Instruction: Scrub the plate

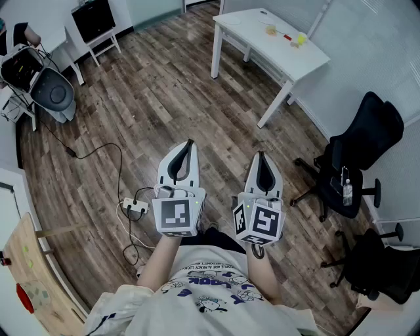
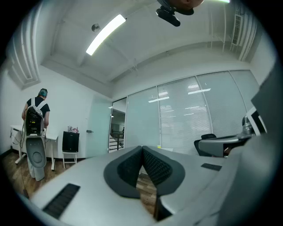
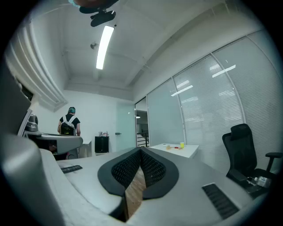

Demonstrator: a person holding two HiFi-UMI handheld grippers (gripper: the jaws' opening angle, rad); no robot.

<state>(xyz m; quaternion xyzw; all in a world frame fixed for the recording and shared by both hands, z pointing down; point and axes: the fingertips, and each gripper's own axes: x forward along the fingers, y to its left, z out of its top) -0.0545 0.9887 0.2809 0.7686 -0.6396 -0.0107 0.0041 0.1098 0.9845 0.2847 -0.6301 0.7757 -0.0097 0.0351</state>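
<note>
Both clenched on nothing: left claw (image 1: pixel 189 143) and right claw (image 1: pixel 262 156), level, side by side above the floor (image 1: pixel 164 85). Well ahead, rightward, nearer right claw: white worktop (image 1: pixel 289 56), plate perhaps its pale disc (image 1: pixel 233 20), unsure.

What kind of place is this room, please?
Probably an office or lab room: a white rectangular desk, a black swivel office chair and a glass wall with pale blinds stand around a brown wood-plank floor.
</note>
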